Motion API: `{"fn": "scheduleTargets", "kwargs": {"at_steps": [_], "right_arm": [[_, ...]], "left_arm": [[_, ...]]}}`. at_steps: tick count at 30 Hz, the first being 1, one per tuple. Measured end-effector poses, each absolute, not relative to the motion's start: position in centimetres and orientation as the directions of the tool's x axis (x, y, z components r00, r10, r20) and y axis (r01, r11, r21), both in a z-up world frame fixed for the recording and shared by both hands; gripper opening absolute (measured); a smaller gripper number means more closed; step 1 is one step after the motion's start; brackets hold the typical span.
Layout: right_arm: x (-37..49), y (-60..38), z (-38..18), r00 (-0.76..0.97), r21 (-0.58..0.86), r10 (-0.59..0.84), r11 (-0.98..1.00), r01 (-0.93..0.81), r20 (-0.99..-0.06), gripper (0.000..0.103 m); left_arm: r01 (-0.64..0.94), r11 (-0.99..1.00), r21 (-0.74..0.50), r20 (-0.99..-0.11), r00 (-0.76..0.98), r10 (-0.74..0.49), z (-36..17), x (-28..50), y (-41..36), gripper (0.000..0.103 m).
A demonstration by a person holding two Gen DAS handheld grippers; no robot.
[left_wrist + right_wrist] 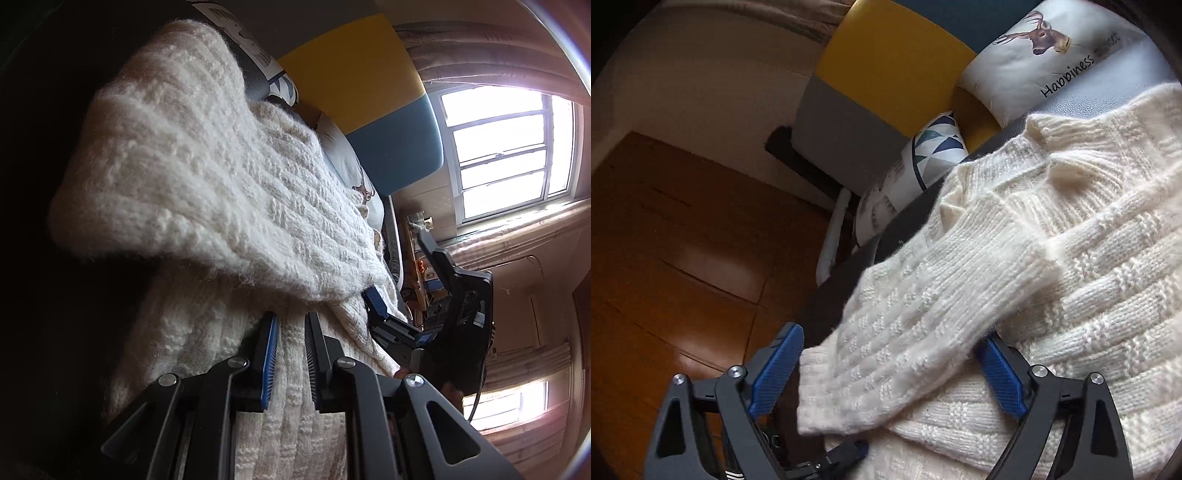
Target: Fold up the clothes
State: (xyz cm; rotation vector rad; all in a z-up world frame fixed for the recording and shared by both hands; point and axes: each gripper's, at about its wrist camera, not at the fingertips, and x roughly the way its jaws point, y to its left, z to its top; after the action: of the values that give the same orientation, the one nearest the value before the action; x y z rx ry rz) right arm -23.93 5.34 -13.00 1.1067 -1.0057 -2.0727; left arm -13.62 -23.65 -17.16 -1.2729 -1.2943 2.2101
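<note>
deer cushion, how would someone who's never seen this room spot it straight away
Start at the yellow panel behind the cream knit sweater. The deer cushion leans beside it, just past the sweater's far edge. Unlike the triangle-patterned cushion lower down, it shows an antlered deer head and the word Happiness.

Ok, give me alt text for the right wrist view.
A cream knitted sweater lies on a dark surface, one sleeve folded across it between the open right tool. Behind are printed pillows and a wooden floor.
</note>
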Motion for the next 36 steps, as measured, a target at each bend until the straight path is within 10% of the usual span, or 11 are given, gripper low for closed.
{"fn": "scheduleTargets", "kwargs": {"at_steps": [2,3,4,16,29,36], "right_arm": [[-24.1,5.1,-13.0,-0.487,0.814,-0.751,-0.567,0.128,-0.447,0.076],[-24.1,5.3,-13.1,-0.504,0.809,-0.734,-0.577,0.111,-0.455,0.027],[-24.1,5.4,-13.2,-0.521,0.804,-0.717,-0.587,0.093,-0.463,0.011],[-24.9,4.9,-9.6,-0.532,0.696,-0.641,-0.707,0.127,-0.554,0.007],[-24.1,3.9,7.9,-0.607,0.609,-0.705,-0.676,0.415,-0.368,0.007],[-22.1,11.3,4.8,-0.671,0.594,-0.611,-0.744,0.305,-0.421,0.007]], "left_arm": [[0.181,-0.555,-0.812,-0.547,-0.570,0.613,-17.2,-13.6,-23.7,0.014],[0.181,-0.553,-0.813,-0.545,-0.570,0.615,-17.2,-13.7,-23.7,0.014],[0.182,-0.552,-0.814,-0.545,-0.568,0.616,-17.2,-13.7,-23.8,0.013],[0.205,-0.564,-0.800,-0.558,-0.600,0.574,-16.4,-13.2,-23.7,0.012],[0.263,-0.600,-0.756,-0.596,-0.654,0.465,-13.7,-16.7,-24.3,0.015],[0.282,-0.604,-0.745,-0.601,-0.676,0.426,-13.9,-14.4,-25.0,0.015]]}}
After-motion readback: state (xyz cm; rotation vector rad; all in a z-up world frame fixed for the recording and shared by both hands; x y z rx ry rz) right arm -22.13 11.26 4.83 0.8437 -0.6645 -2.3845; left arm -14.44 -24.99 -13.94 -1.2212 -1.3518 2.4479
